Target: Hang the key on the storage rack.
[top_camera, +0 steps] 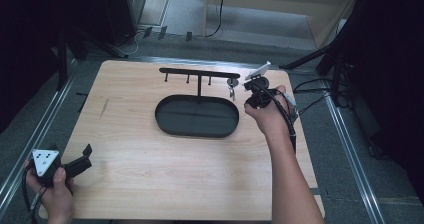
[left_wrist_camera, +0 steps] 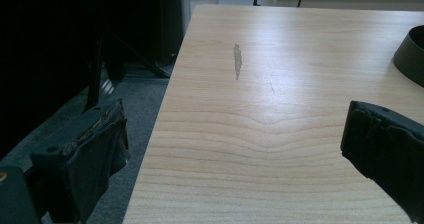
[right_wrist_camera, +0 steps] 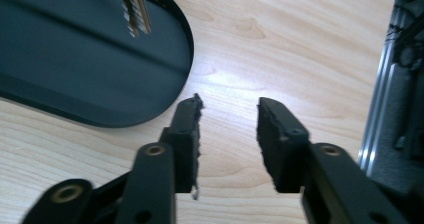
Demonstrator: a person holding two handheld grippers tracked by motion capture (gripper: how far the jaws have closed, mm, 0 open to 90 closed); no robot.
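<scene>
High view: a bunch of keys (top_camera: 231,89) hangs from the right end hook of the black key rack (top_camera: 199,74) above its oval tray (top_camera: 196,116). The right gripper (top_camera: 248,85) is just beside the keys; it is best drawn straight off so the bunch is not snagged. The left gripper (top_camera: 86,154) rests near the table (top_camera: 150,154) corner.

Left gripper view: jaws are parted, nothing between.

Right gripper view: jaws are parted and empty; the keys (right_wrist_camera: 127,4) look metallic, blurred, dangling over the tray (right_wrist_camera: 75,79).
</scene>
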